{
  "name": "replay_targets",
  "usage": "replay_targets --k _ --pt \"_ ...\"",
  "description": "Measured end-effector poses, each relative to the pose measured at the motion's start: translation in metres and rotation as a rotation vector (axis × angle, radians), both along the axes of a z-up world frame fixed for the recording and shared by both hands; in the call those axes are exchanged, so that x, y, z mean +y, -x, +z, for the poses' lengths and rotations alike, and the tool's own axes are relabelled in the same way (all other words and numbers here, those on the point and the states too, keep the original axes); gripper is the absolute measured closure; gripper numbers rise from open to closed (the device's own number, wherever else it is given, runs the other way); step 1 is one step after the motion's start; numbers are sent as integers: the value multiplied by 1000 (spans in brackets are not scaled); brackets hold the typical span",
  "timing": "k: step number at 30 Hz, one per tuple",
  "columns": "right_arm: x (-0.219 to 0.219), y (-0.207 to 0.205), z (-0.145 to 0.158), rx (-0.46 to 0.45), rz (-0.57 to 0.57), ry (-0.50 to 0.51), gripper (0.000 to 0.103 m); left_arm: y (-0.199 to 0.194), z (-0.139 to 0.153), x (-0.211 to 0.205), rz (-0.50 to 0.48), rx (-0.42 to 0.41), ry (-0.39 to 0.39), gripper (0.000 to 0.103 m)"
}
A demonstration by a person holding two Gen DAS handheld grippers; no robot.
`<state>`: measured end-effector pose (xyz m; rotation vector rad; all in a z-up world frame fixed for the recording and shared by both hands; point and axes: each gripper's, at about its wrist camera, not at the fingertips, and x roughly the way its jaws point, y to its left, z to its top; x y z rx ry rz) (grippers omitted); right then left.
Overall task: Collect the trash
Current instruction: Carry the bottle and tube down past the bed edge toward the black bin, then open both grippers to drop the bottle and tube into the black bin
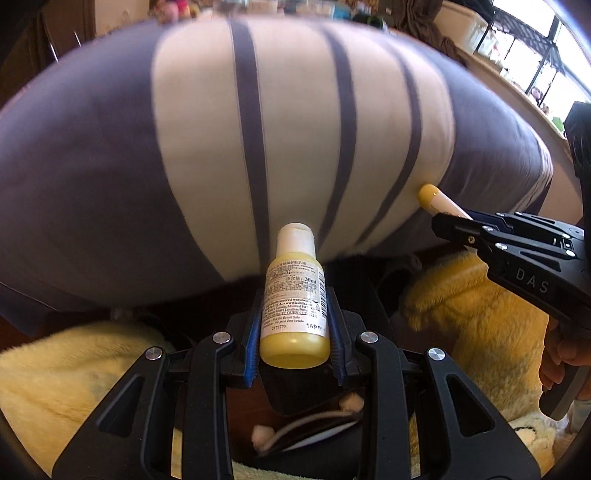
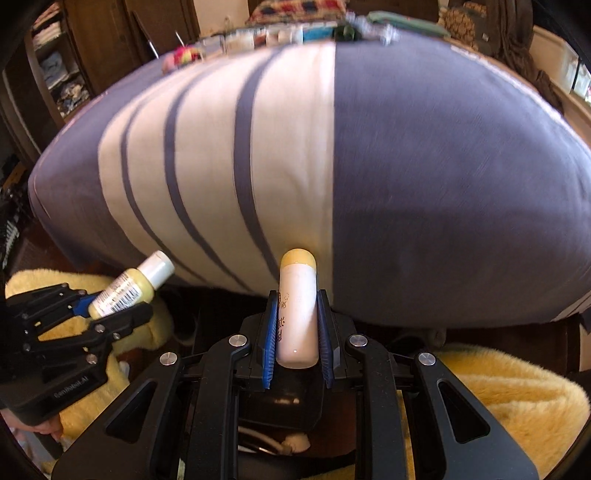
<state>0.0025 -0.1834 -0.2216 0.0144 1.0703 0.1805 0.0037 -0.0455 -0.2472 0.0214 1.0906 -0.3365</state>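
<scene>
My left gripper is shut on a small yellow bottle with a white cap and a printed label; the bottle points forward toward the bed. It also shows in the right wrist view, held by the left gripper at the lower left. My right gripper is shut on a white tube with a yellow cap. In the left wrist view the right gripper comes in from the right with the tube's yellow cap sticking out. Both are held just off the bed's near edge.
A bed with a grey and cream striped cover fills the view ahead. Yellow fluffy fabric lies below on both sides. Shelves and clutter stand beyond the bed. A wooden cabinet is at the left.
</scene>
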Motion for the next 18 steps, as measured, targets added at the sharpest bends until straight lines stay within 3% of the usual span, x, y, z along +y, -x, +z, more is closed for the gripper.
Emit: replay_targets --k 10,18 --pt "8 -13 -69 205 19 -84 82 -7 -68 -11 -40 220 33 74" --pt "15 -20 -88 252 17 -62 80 -8 -93 -13 -45 316 30 74"
